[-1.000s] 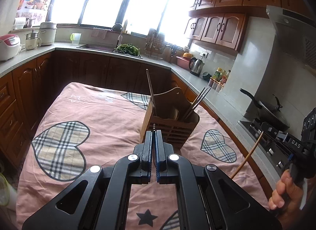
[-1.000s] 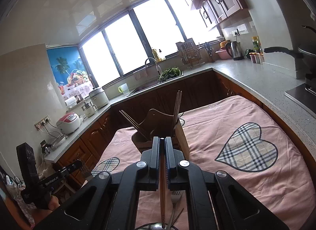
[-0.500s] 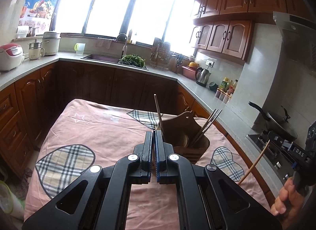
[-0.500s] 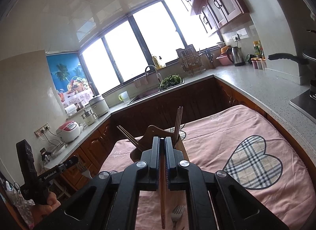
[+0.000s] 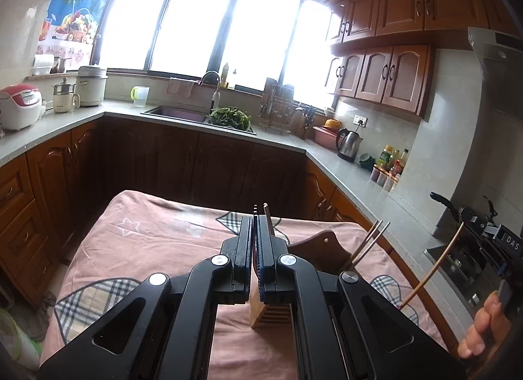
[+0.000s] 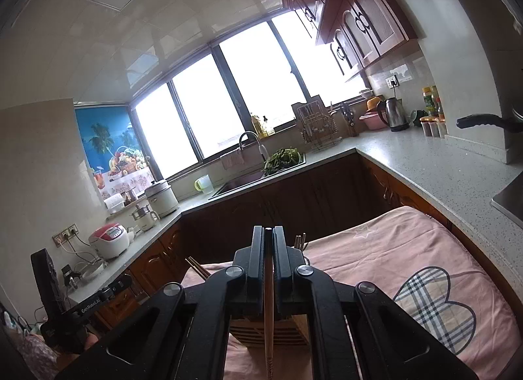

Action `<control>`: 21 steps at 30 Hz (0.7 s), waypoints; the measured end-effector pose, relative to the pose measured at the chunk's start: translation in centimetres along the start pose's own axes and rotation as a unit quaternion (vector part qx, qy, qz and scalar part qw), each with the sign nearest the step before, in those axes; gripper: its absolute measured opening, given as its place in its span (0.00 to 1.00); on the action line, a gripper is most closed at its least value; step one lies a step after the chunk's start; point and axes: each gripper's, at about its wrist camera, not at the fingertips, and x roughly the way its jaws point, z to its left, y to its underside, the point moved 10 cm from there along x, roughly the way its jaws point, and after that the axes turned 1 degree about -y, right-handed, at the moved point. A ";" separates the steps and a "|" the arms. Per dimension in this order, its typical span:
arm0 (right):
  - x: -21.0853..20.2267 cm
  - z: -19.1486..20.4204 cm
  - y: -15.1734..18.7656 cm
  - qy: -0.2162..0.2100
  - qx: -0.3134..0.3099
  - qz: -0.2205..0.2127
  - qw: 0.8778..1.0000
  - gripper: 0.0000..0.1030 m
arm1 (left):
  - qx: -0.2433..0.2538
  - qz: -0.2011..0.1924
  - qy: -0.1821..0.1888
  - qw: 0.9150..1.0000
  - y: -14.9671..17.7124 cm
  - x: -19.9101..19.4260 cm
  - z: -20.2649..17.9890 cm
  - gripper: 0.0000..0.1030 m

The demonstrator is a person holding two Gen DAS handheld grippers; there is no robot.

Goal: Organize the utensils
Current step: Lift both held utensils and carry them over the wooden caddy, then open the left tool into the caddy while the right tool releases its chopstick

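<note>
Carrying one wooden chopstick (image 6: 268, 324) in the right gripper (image 6: 268, 236): it runs lengthwise down the gap between the fingers, pinched between the pads, tip just showing at the top of the jaws and the tail running off the bottom centre of the right wrist view. In the left wrist view the same stick shows at right of frame, slanting up from the person's hand (image 5: 480, 331). Target looks like the wooden utensil holder (image 6: 271, 331), lower centre of both views and mostly hidden behind the gripper bodies; it stands on the pink heart-print tablecloth (image 6: 408, 249). It already has chopsticks (image 5: 371, 242) leaning out of one side and another single stick (image 5: 268, 221) upright just behind the left fingers. Left gripper (image 5: 254, 226) has its fingers pressed together with nothing between them. To do this well, my read: bring the stick over the holder's open top, tip it toward vertical so the lower end leads, and aim for the compartment that already has sticks. Which compartment is which can't be told from here, so check before lowering. Keep clear of the leaning sticks so they don't get knocked out. Lower until the end is well inside, then release; letting go high risks a bounce onto the cloth. The empty left gripper could steady the holder if it rocks.
</note>
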 end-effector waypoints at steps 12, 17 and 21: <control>3.4 0.0 -2.9 0.006 -0.007 -0.045 0.999 0.05 | 0.001 -0.032 -0.058 0.998 -1.9 5.1 0.1 0.02; 4.8 -1.1 -3.3 0.009 0.001 -0.050 0.999 0.04 | 0.006 -0.033 -0.069 0.997 -1.5 7.5 -0.2 0.02; 6.3 -1.6 -2.7 0.012 -0.002 -0.044 0.999 0.04 | 0.017 -0.019 -0.069 0.997 0.1 9.4 -0.9 0.02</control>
